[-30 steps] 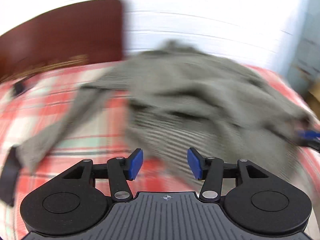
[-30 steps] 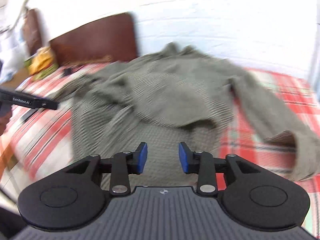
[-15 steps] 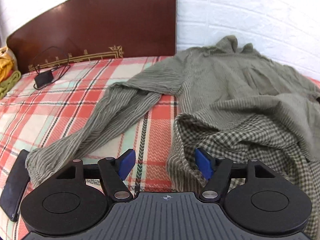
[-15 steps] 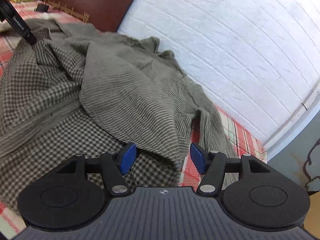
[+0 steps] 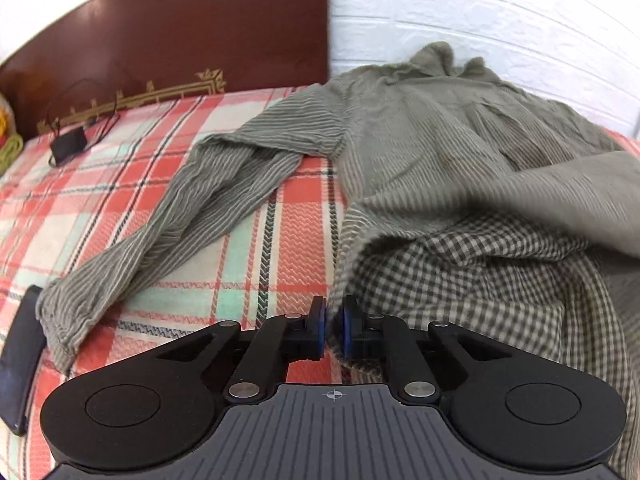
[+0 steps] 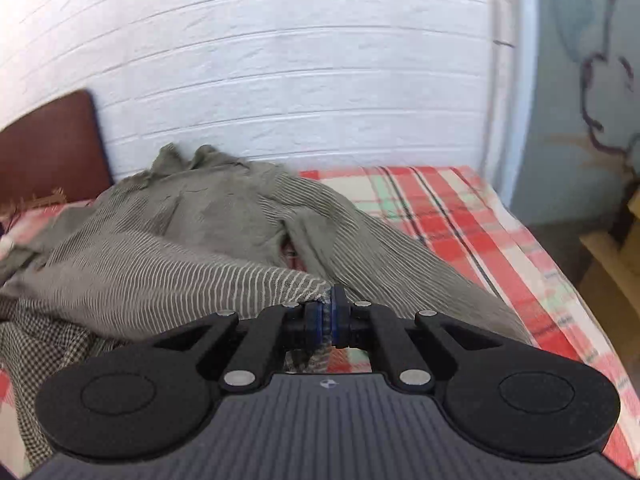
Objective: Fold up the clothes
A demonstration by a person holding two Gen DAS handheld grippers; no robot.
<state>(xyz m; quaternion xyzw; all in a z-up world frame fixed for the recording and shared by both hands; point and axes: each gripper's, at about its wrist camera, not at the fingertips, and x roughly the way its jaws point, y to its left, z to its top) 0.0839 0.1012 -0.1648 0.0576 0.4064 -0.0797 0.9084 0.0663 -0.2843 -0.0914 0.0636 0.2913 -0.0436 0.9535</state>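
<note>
An olive-grey striped shirt (image 5: pixel 432 136) with a checked inside lies rumpled on the plaid bed, collar toward the white brick wall. One sleeve (image 5: pixel 192 220) stretches out to the left in the left wrist view. My left gripper (image 5: pixel 332 326) is shut on the shirt's left hem edge, where the checked lining (image 5: pixel 472 276) shows. In the right wrist view the same shirt (image 6: pixel 192 224) fills the left and middle, and my right gripper (image 6: pixel 328 318) is shut on a striped hem corner, lifted and pulled taut.
A red, green and cream plaid bedspread (image 5: pixel 132 168) covers the bed under a dark wooden headboard (image 5: pixel 168 36). A black charger with cable (image 5: pixel 68 146) lies near the headboard and a black phone (image 5: pixel 22 360) at the left edge. The bed's right edge (image 6: pixel 552 280) drops to the floor.
Both grippers were open half a second ago and have shut on the shirt's hem. The right gripper has swung to face the wall, lifting its corner.
</note>
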